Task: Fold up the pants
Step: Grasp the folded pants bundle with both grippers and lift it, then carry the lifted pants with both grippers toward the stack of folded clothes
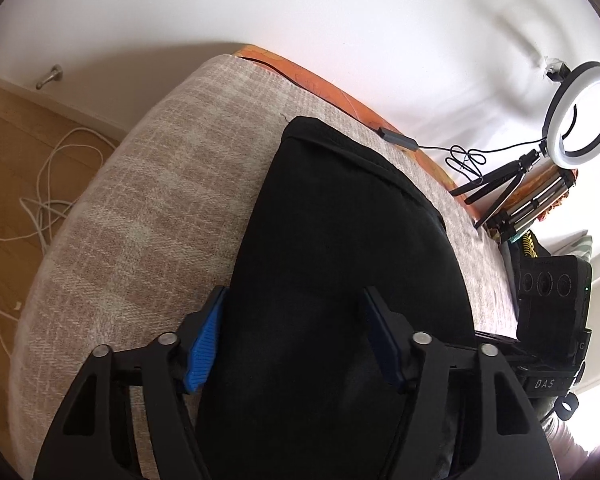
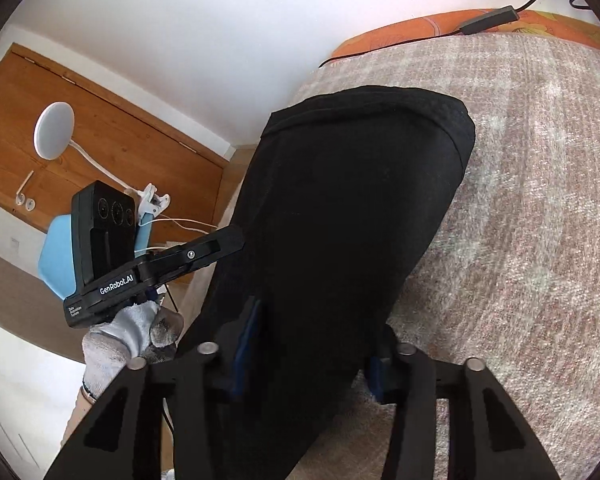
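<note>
Black pants (image 1: 340, 240) between both half-open tongs (image 1: 296, 340) (image 2: 312, 344), grip unclear; ring light (image 1: 580, 116) beside the bed.

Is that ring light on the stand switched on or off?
On. The ring light glows bright white all around its circle, standing on its tripod at the far edge of the bed.

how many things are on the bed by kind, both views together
pants: 1
ring light on a tripod: 1
folded tripod: 1
inline cable switch: 1
hand-held gripper over the bed: 2, left and right
total: 6
</note>
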`<state>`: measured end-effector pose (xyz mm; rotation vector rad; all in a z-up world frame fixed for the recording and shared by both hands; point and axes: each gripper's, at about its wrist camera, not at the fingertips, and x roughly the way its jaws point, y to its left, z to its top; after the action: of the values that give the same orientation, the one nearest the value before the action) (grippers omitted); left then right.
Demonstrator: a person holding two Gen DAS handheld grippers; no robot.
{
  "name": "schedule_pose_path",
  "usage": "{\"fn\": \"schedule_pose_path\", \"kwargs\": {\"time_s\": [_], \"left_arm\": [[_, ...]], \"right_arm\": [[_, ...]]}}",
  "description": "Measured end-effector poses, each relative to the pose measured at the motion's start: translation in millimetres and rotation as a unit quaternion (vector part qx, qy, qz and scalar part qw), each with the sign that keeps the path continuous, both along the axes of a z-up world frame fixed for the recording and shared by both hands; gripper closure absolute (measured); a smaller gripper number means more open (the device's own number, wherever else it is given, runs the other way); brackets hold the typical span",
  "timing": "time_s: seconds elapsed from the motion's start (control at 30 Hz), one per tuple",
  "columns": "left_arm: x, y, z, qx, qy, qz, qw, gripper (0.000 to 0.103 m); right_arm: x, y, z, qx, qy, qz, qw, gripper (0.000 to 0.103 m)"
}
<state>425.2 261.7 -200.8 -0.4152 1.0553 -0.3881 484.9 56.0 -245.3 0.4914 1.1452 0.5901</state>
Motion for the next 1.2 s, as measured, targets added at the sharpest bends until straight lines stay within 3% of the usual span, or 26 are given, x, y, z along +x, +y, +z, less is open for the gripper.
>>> {"fn": "schedule_pose_path", "kwargs": {"time_s": [0.1,0.3,0.5,0.7,0.77,0.8,0.87,1.0,1.03,1.13,1.2], "left_arm": [[-3,-4,2,0.002,0.002,0.004,1.0,0.059],[-19,-33,7,-0.023,0.02,-0.025,0.9992,0.067],[-50,-103,8,-0.023,0.038,-0.088,0.9951,0.067],[-67,-167,11,-0.011,0.034,-0.136,0.9901,0.06],[-63,-178,8,-0.009,0.035,-0.135,0.9901,0.053],[-60,-182,5,-0.013,0.041,-0.137,0.9896,0.052],[-56,-190,5,-0.025,0.034,-0.141,0.9891,0.037],[-50,-192,2,-0.053,0.03,-0.133,0.9893,0.035],[-50,-193,1,-0.056,0.026,-0.129,0.9897,0.037],[-51,-203,-1,-0.038,0.014,-0.122,0.9917,0.067],[-55,-202,-1,-0.043,0.014,-0.117,0.9922,0.078]], "right_arm": [[-6,-4,9,0.021,0.0,-0.005,1.0,0.088],[-33,-34,28,0.015,-0.003,0.001,1.0,0.093],[-68,-112,37,-0.014,0.02,0.002,1.0,0.093],[-94,-173,44,-0.047,0.02,-0.009,0.999,0.092],[-98,-178,39,-0.05,0.024,-0.01,0.998,0.09],[-99,-178,36,-0.05,0.025,-0.012,0.998,0.088],[-98,-176,31,-0.056,0.025,-0.015,0.998,0.081],[-99,-188,18,-0.051,0.028,-0.018,0.998,0.069],[-100,-188,18,-0.044,0.027,-0.018,0.998,0.069],[-103,-187,20,-0.053,0.015,-0.02,0.998,0.069],[-107,-185,23,-0.076,0.003,-0.017,0.997,0.076]]}}
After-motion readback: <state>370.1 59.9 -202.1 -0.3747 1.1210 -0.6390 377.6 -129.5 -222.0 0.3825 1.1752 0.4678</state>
